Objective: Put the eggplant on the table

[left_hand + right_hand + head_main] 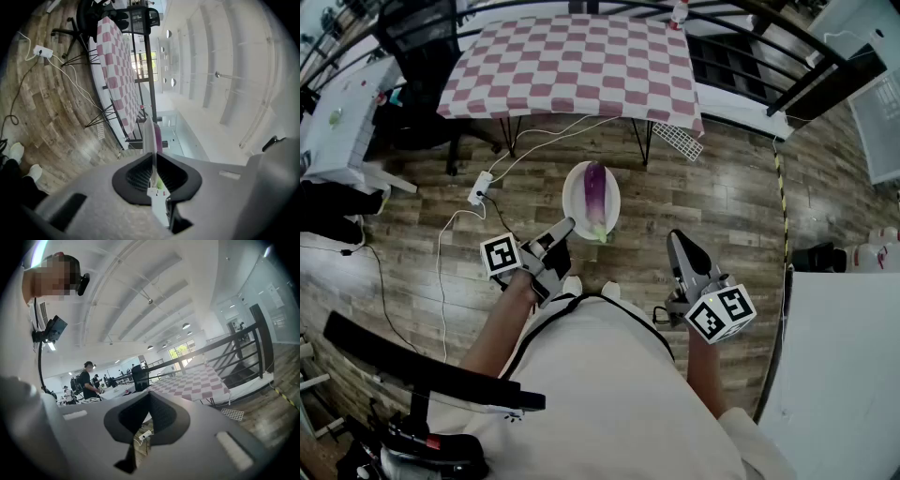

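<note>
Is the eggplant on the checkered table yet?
No, the eggplant lies on a white plate whose rim the left tool grips, short of the table.

Bright, even indoor light, ceiling lamps [186,326] glowing, windows [180,351] blown out, soft faint shadows on floor [412,253], strong fisheye bending, dark vignetted corners, right gripper [149,404] blurred up close

- The left gripper [152,158] has its jaws closed on the thin rim of a white plate [148,133], seen edge-on.
- A purple eggplant [159,137] lies on the plate just beyond the jaws.
- Farther off stands the table [115,75] with a checked cloth, on a wooden floor [47,122].
- A white power strip [42,50] lies on the floor.
</note>
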### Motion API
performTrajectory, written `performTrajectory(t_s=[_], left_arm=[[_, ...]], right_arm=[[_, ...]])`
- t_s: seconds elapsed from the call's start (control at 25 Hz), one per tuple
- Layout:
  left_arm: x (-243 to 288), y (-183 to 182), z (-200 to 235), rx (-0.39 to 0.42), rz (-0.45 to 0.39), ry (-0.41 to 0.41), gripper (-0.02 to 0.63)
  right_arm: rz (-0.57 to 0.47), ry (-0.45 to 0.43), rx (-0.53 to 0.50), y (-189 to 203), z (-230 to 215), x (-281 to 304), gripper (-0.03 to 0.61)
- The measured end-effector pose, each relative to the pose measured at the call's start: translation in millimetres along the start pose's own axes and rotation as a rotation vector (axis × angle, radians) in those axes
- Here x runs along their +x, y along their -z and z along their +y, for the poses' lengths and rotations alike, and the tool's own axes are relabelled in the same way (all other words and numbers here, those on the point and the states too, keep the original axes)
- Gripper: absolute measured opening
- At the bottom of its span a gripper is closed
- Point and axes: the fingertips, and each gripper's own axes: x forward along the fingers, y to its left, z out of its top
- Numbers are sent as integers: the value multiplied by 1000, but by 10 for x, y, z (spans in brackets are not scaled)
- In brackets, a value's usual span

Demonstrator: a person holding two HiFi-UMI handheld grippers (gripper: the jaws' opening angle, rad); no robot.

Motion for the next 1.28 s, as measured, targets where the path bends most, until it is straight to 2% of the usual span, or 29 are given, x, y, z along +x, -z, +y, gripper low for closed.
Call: performTrajectory(t_s=[0.36, 0.56, 0.76, 1.28], left_arm=[[-179, -59, -192, 34, -17, 21, 35], [-260, -110, -179, 31, -25, 19, 35], [-288, -188, -173, 37, -21, 18, 35], [-463, -653, -129, 33, -24, 27, 35]], right_arm=[[-5, -18, -18, 38, 242, 3, 8], [-36, -35, 34, 40, 296, 25, 8], [-40, -36, 36, 40, 329, 119, 8], [-43, -16, 67, 59, 469, 565, 8]])
